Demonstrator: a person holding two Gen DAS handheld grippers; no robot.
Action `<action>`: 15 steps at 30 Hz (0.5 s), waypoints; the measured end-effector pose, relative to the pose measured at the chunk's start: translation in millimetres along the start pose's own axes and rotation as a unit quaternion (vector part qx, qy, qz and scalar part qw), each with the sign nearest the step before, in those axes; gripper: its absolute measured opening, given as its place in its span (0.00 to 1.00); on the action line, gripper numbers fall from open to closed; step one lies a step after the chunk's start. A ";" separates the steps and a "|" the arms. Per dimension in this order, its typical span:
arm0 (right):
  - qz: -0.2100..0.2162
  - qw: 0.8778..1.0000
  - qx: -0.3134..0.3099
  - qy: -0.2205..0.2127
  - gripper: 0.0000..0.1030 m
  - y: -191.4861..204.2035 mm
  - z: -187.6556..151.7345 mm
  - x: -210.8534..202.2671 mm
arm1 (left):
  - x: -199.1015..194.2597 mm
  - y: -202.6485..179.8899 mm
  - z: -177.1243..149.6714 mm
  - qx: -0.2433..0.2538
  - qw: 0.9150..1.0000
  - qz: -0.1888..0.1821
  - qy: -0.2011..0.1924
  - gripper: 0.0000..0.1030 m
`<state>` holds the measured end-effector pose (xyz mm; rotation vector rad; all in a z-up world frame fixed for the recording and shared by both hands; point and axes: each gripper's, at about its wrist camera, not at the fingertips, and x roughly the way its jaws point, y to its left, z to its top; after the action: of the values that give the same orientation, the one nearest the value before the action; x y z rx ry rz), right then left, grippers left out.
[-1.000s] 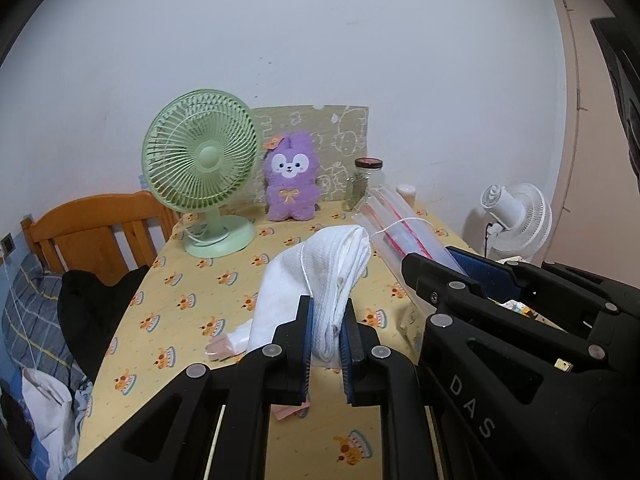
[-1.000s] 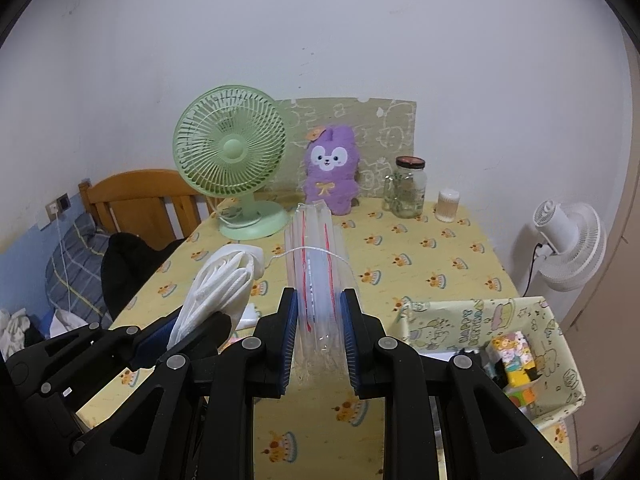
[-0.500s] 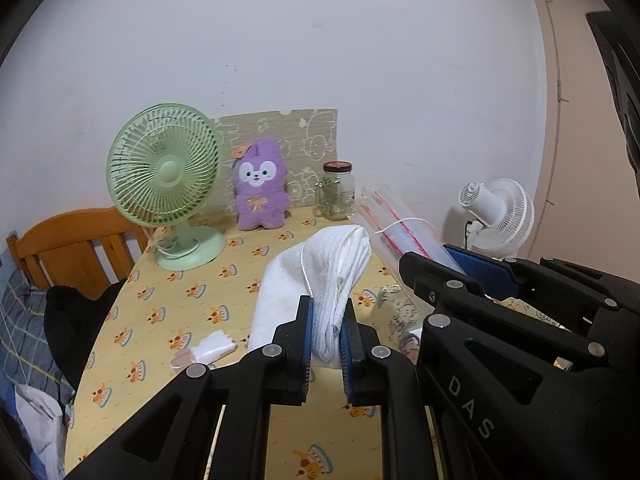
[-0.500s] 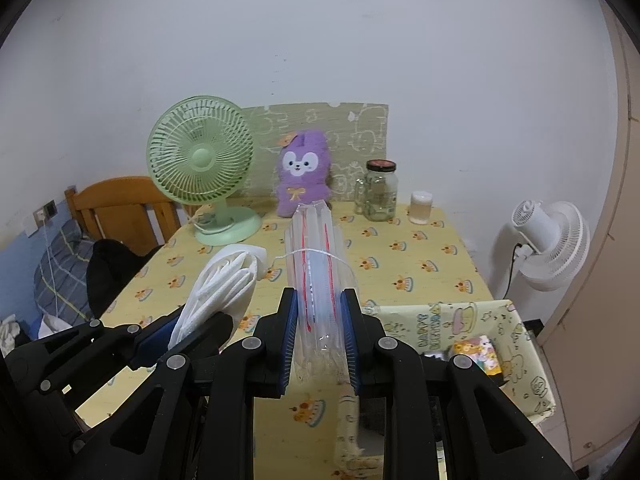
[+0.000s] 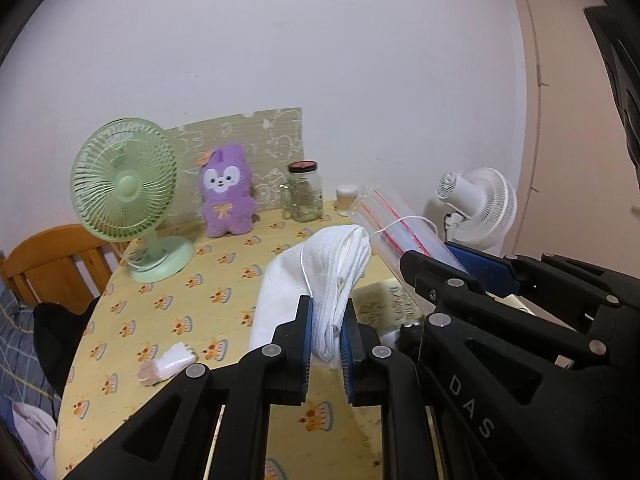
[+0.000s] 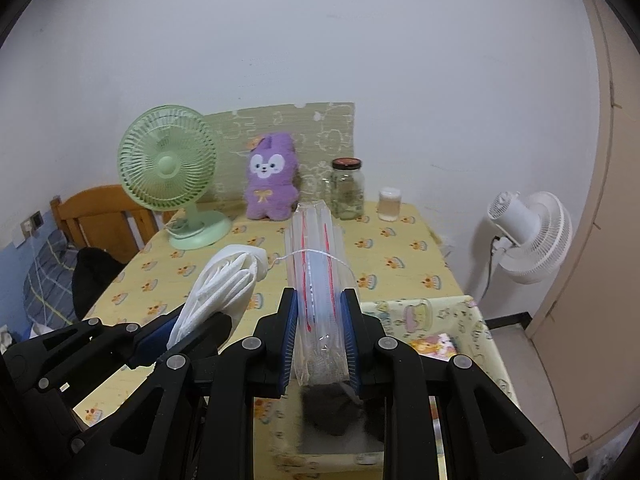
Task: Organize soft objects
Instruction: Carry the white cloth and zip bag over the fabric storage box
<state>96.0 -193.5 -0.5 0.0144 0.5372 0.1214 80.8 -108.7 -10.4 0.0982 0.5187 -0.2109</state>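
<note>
My left gripper [image 5: 326, 320] is shut on a folded white waffle-weave cloth [image 5: 320, 272] that sticks up above the yellow table [image 5: 180, 292]. My right gripper [image 6: 320, 312] is shut on a clear plastic zip bag with red stripes [image 6: 316, 248]. A thin white string [image 6: 316, 254] runs from the cloth [image 6: 228, 280] around the bag. The two grippers are side by side, the left gripper [image 6: 192, 328] just left of the right. A purple plush rabbit [image 6: 272, 178] sits at the back of the table.
Under the right gripper is a patterned fabric box [image 6: 440, 312] holding a dark fuzzy thing [image 6: 332, 408]. A green fan [image 5: 124, 184], glass jar [image 5: 306, 192] and small cup [image 5: 346, 200] line the back. A white packet [image 5: 168, 364] lies front left. A white fan [image 6: 528, 232] stands off to the right.
Both grippers have moved to the right across the table, still holding the cloth and the bag. The fabric box has come under the right gripper.
</note>
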 end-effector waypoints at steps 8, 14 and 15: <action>-0.030 0.999 0.012 0.005 0.24 -27.4 -5.1 0.2 | 13.5 -25.0 2.8 0.015 0.999 -0.028 0.005 0.13; -0.044 0.999 0.027 0.007 0.24 -47.3 -9.5 4.9 | 23.9 -40.3 4.0 0.028 0.999 -0.042 0.009 0.13; -0.047 0.998 0.030 0.008 0.24 -50.6 -10.7 5.8 | 26.2 -43.2 4.0 0.030 0.998 -0.046 0.010 0.13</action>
<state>101.1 -243.2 -15.0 0.0463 0.5573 0.0138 95.2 -155.9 -21.8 0.1346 0.5384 -0.3148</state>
